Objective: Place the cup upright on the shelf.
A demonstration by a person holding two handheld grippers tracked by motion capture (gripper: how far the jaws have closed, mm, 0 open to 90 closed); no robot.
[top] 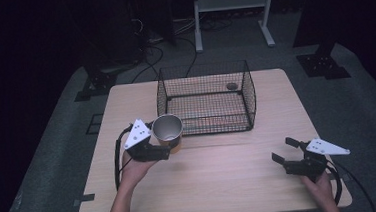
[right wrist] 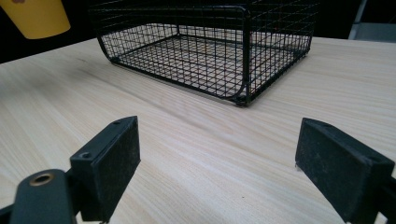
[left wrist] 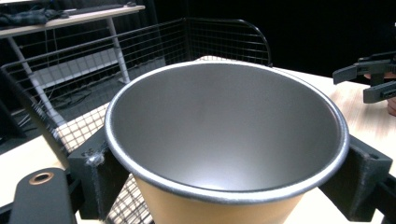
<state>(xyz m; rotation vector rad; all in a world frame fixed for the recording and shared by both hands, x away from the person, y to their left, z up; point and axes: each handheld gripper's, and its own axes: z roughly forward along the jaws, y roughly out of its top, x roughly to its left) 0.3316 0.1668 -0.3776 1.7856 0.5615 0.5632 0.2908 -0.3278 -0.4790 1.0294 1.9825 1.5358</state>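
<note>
A: While the left gripper (top: 163, 147) holds the cup (top: 167, 131) lifted just in front of the wire basket (top: 205, 98), what do you think can go wrong?

B: The jaws are closed on the cup from both sides, a little under its metal rim. The wall is a cone, narrower toward the bottom, so I think the cup could slide down between the pads if the grip becomes weak.

A: And the basket?

B: In the left gripper view the cup (left wrist: 224, 140) is very near the mesh (left wrist: 140, 51). If the work is to put it inside, the bottom of the cup could hit the front wall when it is not raised enough. This could push the basket on the table (top: 221, 179) or tilt the cup in the jaws.

A: Is the right gripper (top: 290, 149) a danger?

B: I think not. Its jaws stand wide apart with nothing between them, low over the wood at the right side, well apart from the cup (right wrist: 36, 17).
</note>
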